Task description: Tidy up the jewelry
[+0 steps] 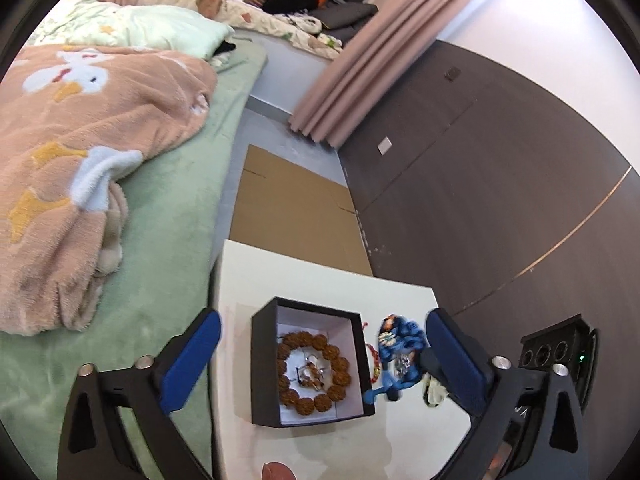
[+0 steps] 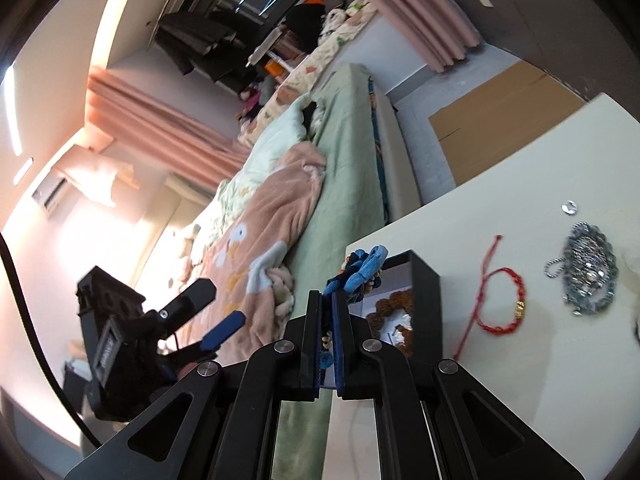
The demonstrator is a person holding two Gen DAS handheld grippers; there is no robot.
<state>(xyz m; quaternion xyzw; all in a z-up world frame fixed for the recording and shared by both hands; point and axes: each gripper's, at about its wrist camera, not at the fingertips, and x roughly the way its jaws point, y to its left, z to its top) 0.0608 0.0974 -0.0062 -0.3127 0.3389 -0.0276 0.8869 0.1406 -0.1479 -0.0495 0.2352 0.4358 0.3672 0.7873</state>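
you were mid-transfer: your right gripper (image 2: 328,320) had its fingers pinched narrow on the blue braided piece (image 2: 362,268), carried up near the black box (image 2: 426,288), apparently just above its rim. in the left wrist view the same blue piece (image 1: 398,344) sat just right of the box (image 1: 308,360), blurred, so i couldn't tell if it was over the opening yet.

your left gripper (image 1: 320,356) had its fingers spread wide, holding nothing, framing the box from the near side.

box contents: a brown bead bracelet (image 1: 314,372) lay in a ring on the white liner, with a small metallic item (image 1: 310,374) inside the ring. too small to identify.

on the white table (image 2: 520,380), right of the box: a red cord bracelet (image 2: 500,300) with a gold charm, a silver chain pile (image 2: 588,268) further right, and a small silver ring (image 2: 569,207) beyond it. all apart from each other.

my read on the next move: you needed to center the blue piece over the opening and spread the fingers so it dropped inside. risk: it's bulky and floppy, could drape over the wall or snag a pad. red bracelet looked like the next pick.
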